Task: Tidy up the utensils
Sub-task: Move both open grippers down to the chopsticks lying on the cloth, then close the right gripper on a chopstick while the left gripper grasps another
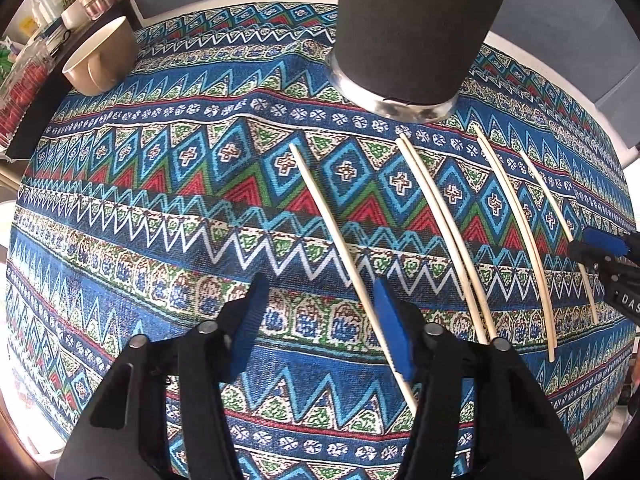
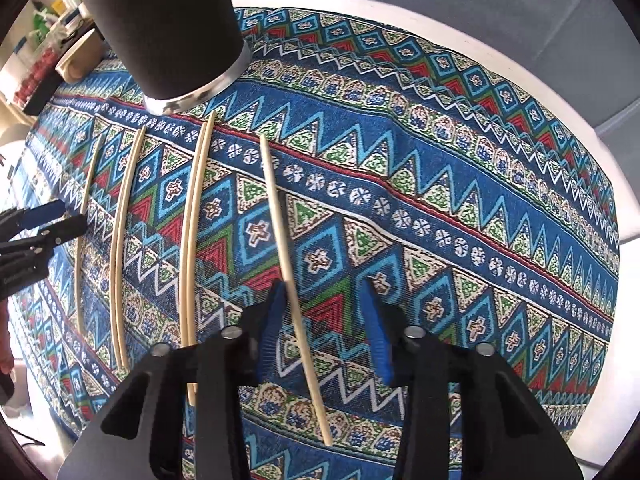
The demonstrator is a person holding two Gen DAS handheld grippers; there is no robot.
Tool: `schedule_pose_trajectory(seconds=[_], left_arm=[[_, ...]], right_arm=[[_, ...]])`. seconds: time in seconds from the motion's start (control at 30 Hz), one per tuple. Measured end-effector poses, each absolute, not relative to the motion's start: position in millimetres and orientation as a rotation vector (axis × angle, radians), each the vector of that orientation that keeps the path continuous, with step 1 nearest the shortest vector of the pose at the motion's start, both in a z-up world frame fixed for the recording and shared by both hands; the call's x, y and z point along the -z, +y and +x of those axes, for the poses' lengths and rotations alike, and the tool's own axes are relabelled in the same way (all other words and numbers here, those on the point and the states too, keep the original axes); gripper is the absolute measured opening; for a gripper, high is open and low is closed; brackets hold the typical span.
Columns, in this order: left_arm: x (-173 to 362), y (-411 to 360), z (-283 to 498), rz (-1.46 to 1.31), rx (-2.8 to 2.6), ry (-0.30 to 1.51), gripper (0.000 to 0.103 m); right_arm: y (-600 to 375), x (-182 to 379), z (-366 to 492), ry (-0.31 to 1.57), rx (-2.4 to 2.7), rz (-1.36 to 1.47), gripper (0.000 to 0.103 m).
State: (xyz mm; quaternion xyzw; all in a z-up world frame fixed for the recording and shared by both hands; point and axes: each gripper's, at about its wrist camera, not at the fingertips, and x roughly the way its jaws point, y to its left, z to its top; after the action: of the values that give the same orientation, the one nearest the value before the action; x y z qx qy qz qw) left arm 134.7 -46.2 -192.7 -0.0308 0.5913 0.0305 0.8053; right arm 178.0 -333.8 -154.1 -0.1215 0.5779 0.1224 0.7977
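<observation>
Covering most of the table [image 2: 520,92] is a patterned cloth [image 1: 160,240], on which a dark cup [image 1: 412,32] with a metal base stands at the far side. A tan bowl [image 1: 100,60] is seen at the table's left edge. Several pale chopsticks are laid out lengthwise in front of the cup, roughly parallel and apart, with 2 lying as a touching pair [image 1: 440,232]. The left claw [image 1: 316,328] is spread, and its right finger lies across the leftmost chopstick [image 1: 328,216]. The right claw [image 2: 324,328] is spread too, with the rightmost chopstick [image 2: 280,232] lying between its fingers, close to the left one; nothing is gripped by either.

A thin round stick could be rolled aside or pressed flat if the fingers are closed off-centre, and the cup could be knocked over by a careless insertion. The cup's opening is cut off, so its contents cannot be judged. The exact chopstick count is hard to settle, since the near ends are hidden under the claws.
</observation>
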Motion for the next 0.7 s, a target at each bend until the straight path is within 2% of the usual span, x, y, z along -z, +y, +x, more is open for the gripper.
schedule_pose_trajectory(seconds=[0.03,0.07,0.13,0.23,0.43,0.7], left_arm=[[192,-39,133,-0.075,-0.066,1.263,0.029],[191,-31,133,-0.089,-0.063,1.262,0.024],[191,-12,132,-0.146,-0.049,1.269,0.009],[192,12,133,-0.240,0.002,1.287,0.007],[189,41,132,-0.346,0.038,1.308,0.005],[159,46,102,-0.273,0.029,1.275,0.005]], right_arm=[[-338,154,180,1.242,-0.257,-0.259,0.010],[-342,154,182,1.242,-0.257,-0.262,0.005],[-345,153,184,1.253,-0.278,-0.265,0.004],[-357,153,188,1.246,-0.228,-0.239,0.004],[-394,153,195,1.300,-0.231,0.026,0.004],[-431,141,175,1.275,-0.272,0.252,0.005]])
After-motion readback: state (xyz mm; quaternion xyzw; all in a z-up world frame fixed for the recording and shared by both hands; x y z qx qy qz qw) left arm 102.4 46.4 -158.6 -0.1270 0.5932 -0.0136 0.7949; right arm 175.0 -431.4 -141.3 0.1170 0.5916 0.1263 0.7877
